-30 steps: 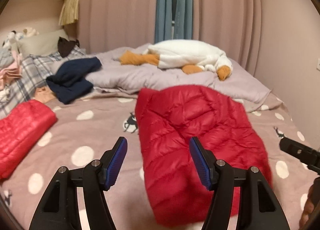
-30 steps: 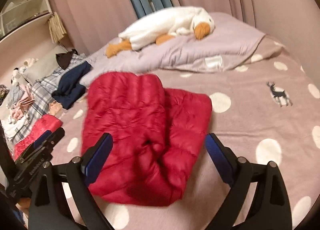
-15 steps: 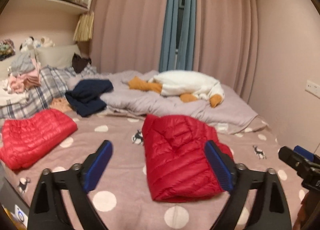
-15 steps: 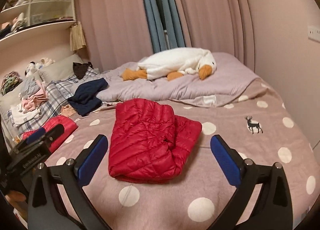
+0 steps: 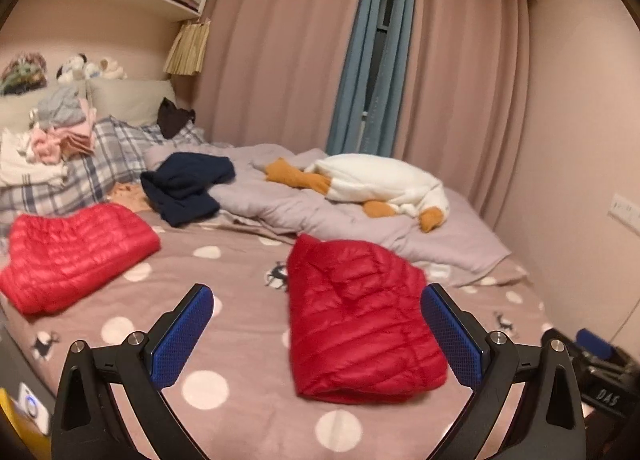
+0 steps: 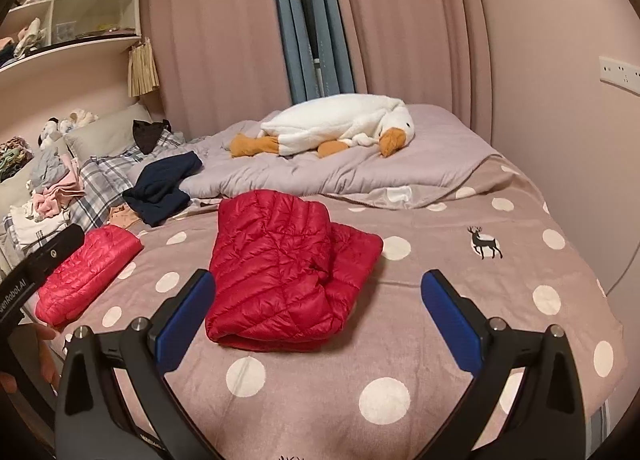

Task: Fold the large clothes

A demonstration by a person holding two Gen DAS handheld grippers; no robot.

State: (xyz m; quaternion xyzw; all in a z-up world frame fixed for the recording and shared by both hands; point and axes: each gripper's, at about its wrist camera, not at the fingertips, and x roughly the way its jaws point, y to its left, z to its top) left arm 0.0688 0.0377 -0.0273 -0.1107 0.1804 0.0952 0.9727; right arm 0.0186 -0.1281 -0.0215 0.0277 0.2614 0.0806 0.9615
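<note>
So the jacket (image 6: 288,272) lies folded on the spotted bed (image 6: 480,300), let go because the fold looks finished. The left gripper (image 5: 316,334), whose jaws have just been opening, and the right gripper (image 6: 316,322) gape wide, holding nothing.

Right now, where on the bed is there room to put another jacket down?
The dotted blanket is bare to the right of the folded red jacket, around the deer print. A narrower strip lies between that jacket and the other red jacket. Crowded: the pillow end, with the clothes pile, navy garment and toy goose.
</note>
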